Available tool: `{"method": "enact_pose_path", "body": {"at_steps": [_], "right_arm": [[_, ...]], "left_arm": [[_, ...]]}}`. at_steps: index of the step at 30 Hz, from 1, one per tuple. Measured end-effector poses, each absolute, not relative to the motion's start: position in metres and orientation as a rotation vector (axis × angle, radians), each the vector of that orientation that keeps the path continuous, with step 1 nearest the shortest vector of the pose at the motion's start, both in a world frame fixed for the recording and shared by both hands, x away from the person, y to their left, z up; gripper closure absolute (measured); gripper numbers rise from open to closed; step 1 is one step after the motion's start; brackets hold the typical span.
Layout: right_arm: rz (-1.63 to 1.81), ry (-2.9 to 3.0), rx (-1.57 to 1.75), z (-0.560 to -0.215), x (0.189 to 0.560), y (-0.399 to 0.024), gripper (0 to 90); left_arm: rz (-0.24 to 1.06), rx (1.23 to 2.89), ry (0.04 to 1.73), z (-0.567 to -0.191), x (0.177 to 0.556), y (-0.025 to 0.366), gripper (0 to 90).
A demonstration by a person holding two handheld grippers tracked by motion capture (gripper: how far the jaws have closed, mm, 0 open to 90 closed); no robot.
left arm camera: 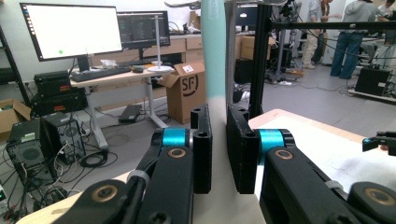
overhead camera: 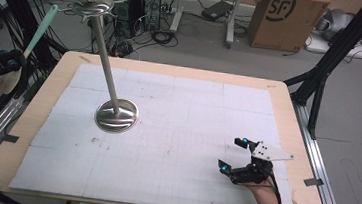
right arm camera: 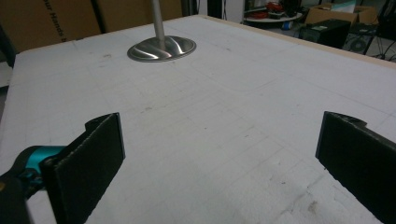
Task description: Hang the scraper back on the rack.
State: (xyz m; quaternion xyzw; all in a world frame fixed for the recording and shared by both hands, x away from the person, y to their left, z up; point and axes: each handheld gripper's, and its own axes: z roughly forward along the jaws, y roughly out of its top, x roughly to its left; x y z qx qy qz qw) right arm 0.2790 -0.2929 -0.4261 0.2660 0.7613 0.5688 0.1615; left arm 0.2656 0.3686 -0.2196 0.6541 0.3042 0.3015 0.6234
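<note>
Mint-green utensil (overhead camera: 41,27), silver stand (overhead camera: 116,115), white gridded mat (overhead camera: 191,133), black jaws w/ teal.

A wooden surface (overhead camera: 289,100) carries a white mat (overhead camera: 174,146) over most of its top. On the left part of the mat stands a metal stand (overhead camera: 106,70), its round base (overhead camera: 116,115) flat on the mat and its thin pole rising to a small ringed top with a ball on it. At the far left edge, off the surface, the left claw (overhead camera: 12,60) grips a pale green spatula (overhead camera: 40,30) whose handle points up and away. Near the right front corner, the right claw (overhead camera: 231,154) rests on the mat with its jaws spread apart, nothing between them. A cardboard box (overhead camera: 287,19) stands on the floor beyond.
</note>
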Motion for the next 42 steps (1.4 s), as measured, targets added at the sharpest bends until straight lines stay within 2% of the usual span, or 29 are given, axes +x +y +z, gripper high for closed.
{"method": "enact_pose_path", "body": {"at_steps": [18, 42], "right_arm": [[1.63, 2.174, 0.765, -0.426, 0.279, -0.293, 0.4], [1.631, 2.157, 0.752, -0.424, 0.278, -0.295, 0.4]], "left_arm": [[0.65, 1.528, 0.72, -0.235, 0.281, 0.356, 80.8], [0.631, 1.564, 0.756, -0.255, 0.319, 0.314, 80.6]]}}
